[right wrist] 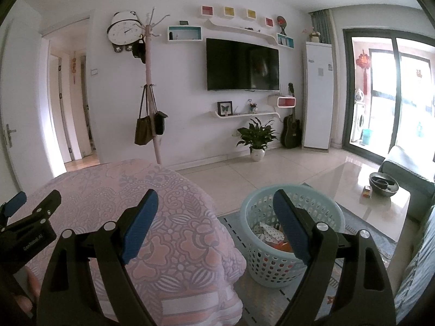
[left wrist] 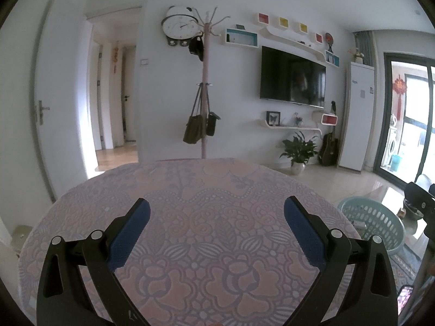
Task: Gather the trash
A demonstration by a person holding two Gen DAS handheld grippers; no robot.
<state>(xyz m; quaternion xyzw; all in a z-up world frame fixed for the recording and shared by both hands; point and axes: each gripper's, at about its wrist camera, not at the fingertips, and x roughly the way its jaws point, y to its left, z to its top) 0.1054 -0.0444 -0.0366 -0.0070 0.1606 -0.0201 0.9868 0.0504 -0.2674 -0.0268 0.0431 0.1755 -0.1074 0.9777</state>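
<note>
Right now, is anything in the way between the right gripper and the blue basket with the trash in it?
Nothing visible. The right gripper is open and empty, and the basket stands on the rug just past it, its top uncovered with paper scraps inside. The pink covered table sits to the basket's left, not across the path.

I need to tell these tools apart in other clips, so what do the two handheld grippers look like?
Both look alike. The left gripper and right gripper have matte black angular linkage arms with round silver pivot pins. Each finger ends in a flat blue textured pad. In the right wrist view, the left gripper's black body carries small white lettering. No cables or sleeves show.
</note>
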